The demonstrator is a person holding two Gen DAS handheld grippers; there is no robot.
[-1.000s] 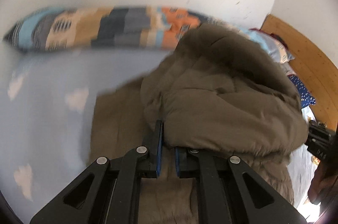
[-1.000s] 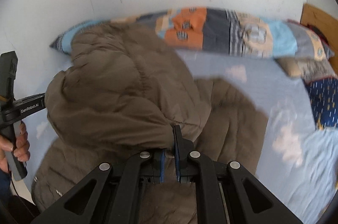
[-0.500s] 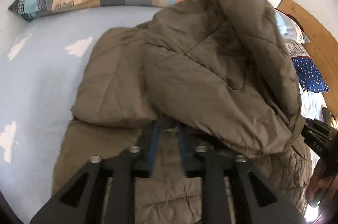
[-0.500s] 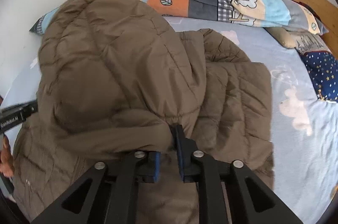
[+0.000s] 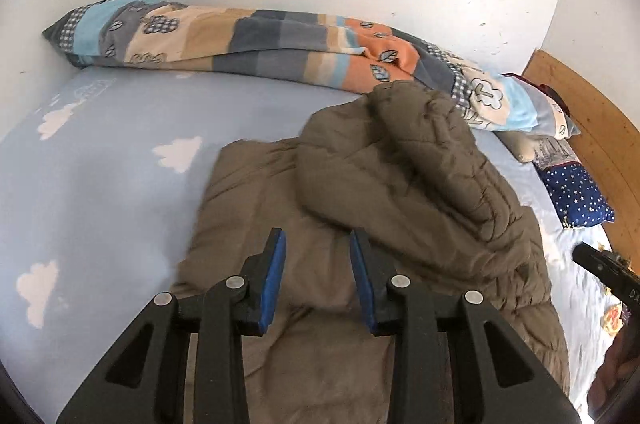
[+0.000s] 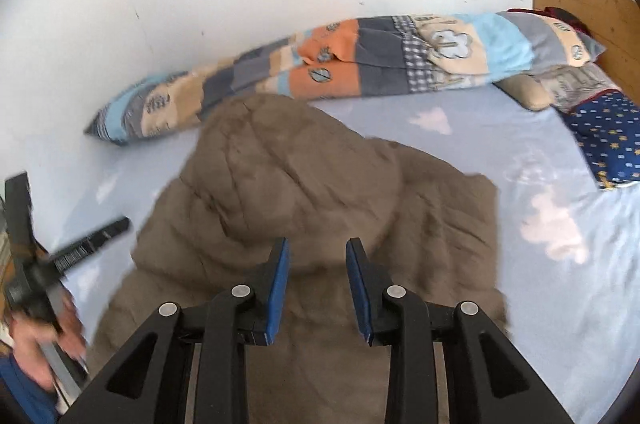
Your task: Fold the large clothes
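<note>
Here the brown padded jacket [image 5: 360,208] lies folded over on the cloud-print sheet [image 5: 100,184], straight ahead of and below both claws, its long axis running away toward the patchwork quilt [image 5: 248,40] at the wall. The left gripper [image 5: 316,272] has just been opening; its blue pads stand apart over the fabric, clasping nothing. The right gripper [image 6: 316,272] has likewise just been opening and hangs released over the same near edge, neither hand clearly nearer.

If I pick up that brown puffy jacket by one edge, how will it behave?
The brown jacket would probably flop and drape, since its folded layer sags in soft creases. Its quilted puffiness suggests it's light for its bulk. The smooth-looking shell might slip between the fingers.
</note>
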